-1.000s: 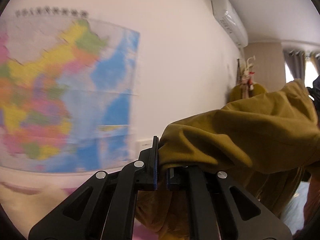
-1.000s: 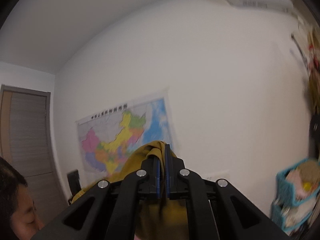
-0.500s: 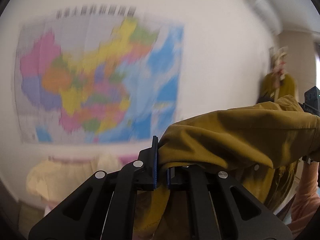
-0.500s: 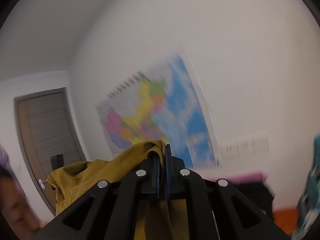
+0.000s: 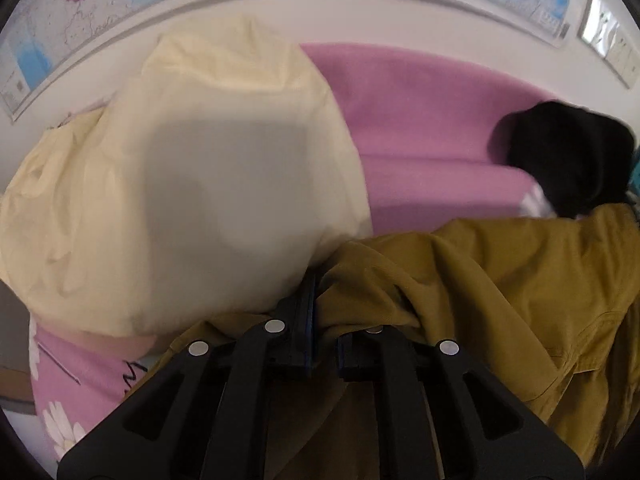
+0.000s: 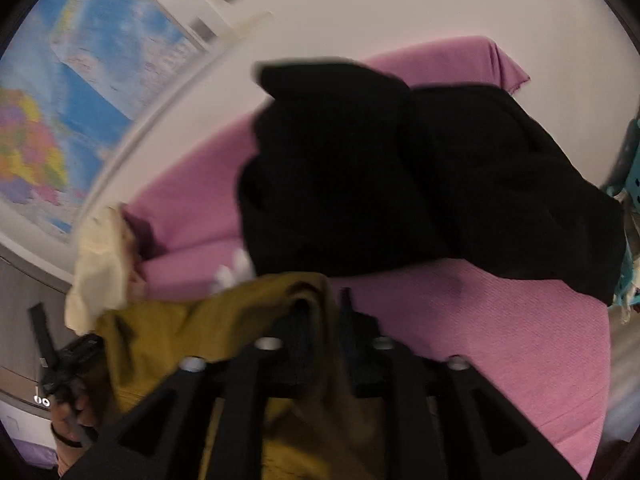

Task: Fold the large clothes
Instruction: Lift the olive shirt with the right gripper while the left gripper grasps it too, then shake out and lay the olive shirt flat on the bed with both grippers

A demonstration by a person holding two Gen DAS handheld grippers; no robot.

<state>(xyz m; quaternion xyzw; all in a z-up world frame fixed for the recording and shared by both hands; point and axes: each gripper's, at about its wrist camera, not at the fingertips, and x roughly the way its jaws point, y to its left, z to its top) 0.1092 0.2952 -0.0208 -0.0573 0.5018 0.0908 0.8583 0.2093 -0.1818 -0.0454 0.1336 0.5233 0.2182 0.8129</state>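
A mustard-yellow jacket (image 5: 500, 280) hangs between my two grippers, just above a pink sofa (image 5: 420, 120). My left gripper (image 5: 326, 300) is shut on one edge of the jacket, and the cloth drapes right over its right finger. In the right wrist view my right gripper (image 6: 332, 300) is shut on another edge of the jacket (image 6: 192, 328), which trails left and down.
A cream garment (image 5: 180, 180) lies heaped on the sofa's left end. A black garment (image 6: 400, 168) lies heaped on the sofa (image 6: 500, 340) at the right; it also shows in the left wrist view (image 5: 568, 160). A map (image 6: 60, 120) hangs on the wall behind. A teal basket (image 6: 628, 200) stands at the far right.
Both grippers have tilted down from facing the wall and map to facing the sofa, carrying the jacket down with them. Both stay shut on it.
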